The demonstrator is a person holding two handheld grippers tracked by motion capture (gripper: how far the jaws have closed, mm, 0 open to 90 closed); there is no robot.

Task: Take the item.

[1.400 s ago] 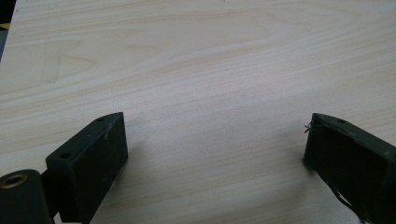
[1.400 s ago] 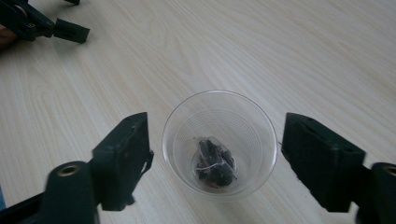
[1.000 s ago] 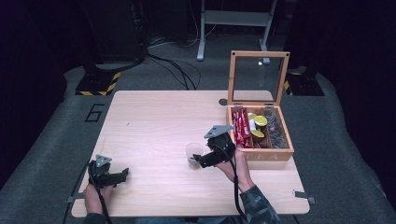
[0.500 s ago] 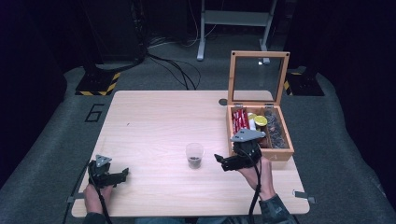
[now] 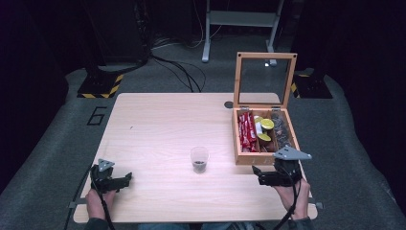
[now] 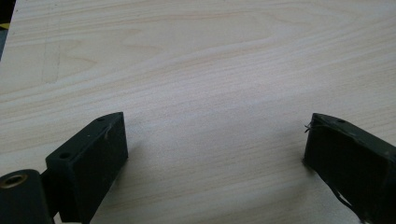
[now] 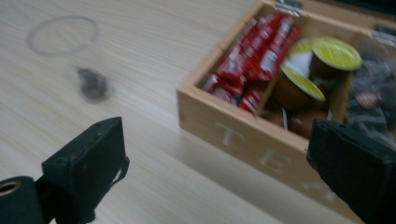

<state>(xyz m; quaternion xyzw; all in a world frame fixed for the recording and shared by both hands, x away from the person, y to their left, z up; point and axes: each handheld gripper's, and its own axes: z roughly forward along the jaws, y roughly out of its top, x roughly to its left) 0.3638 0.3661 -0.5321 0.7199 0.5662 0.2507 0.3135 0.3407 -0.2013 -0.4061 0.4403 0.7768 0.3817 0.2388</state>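
Clear plastic cup (image 5: 199, 158) stands upright on the bare table (image 5: 158, 120), roughly midway along the near half, closer to the near edge than to the far one; a small dark lump sits at its bottom, what it is cannot be told. Right gripper (image 5: 266, 177) hovers near the near right corner, just in front of the wooden tea box (image 5: 253, 158), jaws spread wide and holding nothing. In the right gripper view the cup (image 7: 70, 51) lies off to the upper left, well apart from the jaws, and the box front (image 7: 243, 135) sits between them. Box is at the right edge, lid propped upright on its hinges; compartments hold red sachets (image 5: 247, 129), yellow-topped capsules (image 5: 264, 128) and dark packets (image 5: 282, 132). Left gripper (image 5: 115, 181) rests low at the near left corner, jaws likewise wide apart over bare wood, gripping nothing. Judgement: something from the box appears to be in the cup already, so one transfer looks done. Left, as far as can be read: either a further item out of the box, or closing the lid. Neither is begun.
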